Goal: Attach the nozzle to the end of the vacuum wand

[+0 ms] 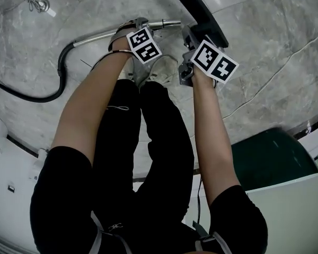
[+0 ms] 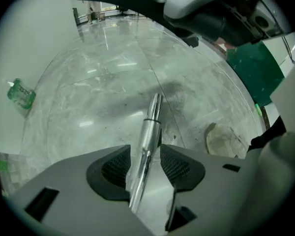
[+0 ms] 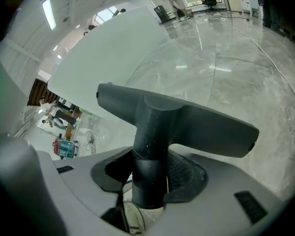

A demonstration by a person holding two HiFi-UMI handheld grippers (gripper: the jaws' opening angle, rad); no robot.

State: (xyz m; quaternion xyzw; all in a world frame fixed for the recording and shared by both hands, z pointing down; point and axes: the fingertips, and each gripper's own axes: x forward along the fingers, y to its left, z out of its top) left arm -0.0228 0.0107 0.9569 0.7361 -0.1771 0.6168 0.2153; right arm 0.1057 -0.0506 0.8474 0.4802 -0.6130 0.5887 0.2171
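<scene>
Black short-slv top [image 1: 61, 194], black trousers [image 1: 148, 142]; grey left gripper [image 2: 143, 165], right gripper [image 3: 150, 175] w/ b&w marker cubes [image 1: 144, 45].

Grey veined marble floor [image 1: 270, 46], small bundled pale cord [image 1: 36, 3] lying on it at eleven o'clock, dark green curved object [image 1: 267, 160] at four o'clock, white panel [image 1: 286, 216] just beside it.

Open marble floor [image 1: 270, 46] from 1 to 3 o'clock. Blocked at 9 o'clock by black hose [image 1: 21, 95], at 4 by dark green object [image 1: 270, 160], at centre by shoes [image 1: 167, 67].
</scene>
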